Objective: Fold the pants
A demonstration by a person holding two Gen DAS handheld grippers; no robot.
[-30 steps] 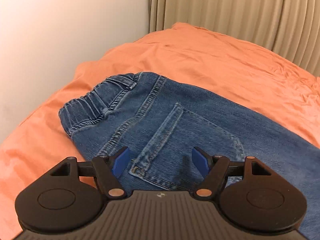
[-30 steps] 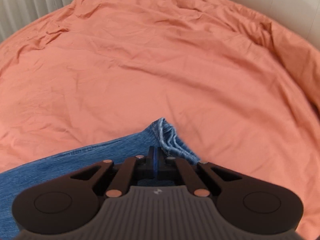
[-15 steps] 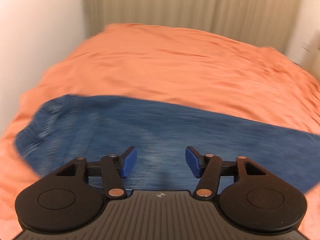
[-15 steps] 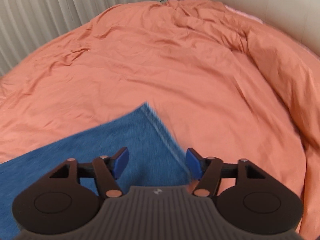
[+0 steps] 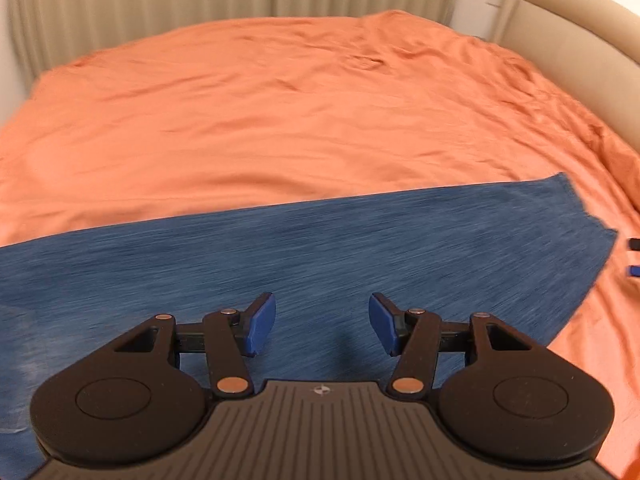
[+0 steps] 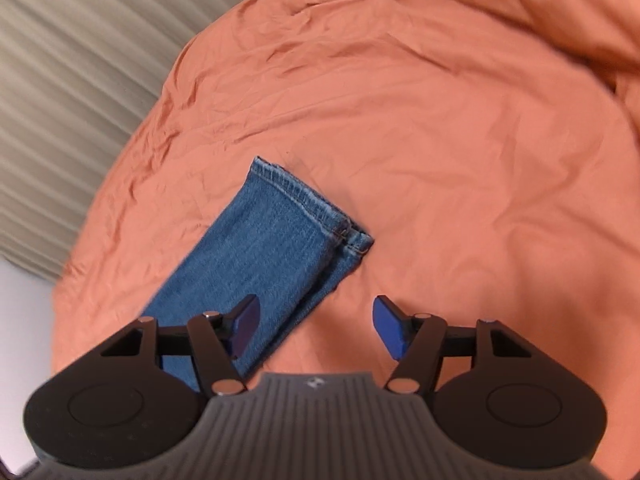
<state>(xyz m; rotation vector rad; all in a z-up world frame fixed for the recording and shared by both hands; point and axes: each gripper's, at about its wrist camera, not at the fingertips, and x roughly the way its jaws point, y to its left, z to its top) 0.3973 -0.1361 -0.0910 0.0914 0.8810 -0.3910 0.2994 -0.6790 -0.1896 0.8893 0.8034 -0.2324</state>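
Observation:
Blue denim pants (image 5: pixel 280 256) lie flat across the orange bedspread (image 5: pixel 280 112), legs stacked one on the other. My left gripper (image 5: pixel 322 322) is open and empty, hovering over the middle of the legs. In the right wrist view the leg ends with their stitched hems (image 6: pixel 308 200) lie ahead and to the left. My right gripper (image 6: pixel 316 328) is open and empty above the bedspread (image 6: pixel 460 160), beside the legs' edge. Its blue tips (image 5: pixel 634 258) show at the right edge of the left wrist view. The waistband is out of view.
Beige pleated curtains (image 5: pixel 200 4) hang behind the bed and also show in the right wrist view (image 6: pixel 72 80). A padded beige headboard (image 5: pixel 580 64) runs along the right side. The bedspread is wrinkled toward the headboard.
My right gripper opened, let go of the leg hems and pulled back and up. My left gripper, open throughout, swung from the waistband and back pocket toward the legs.

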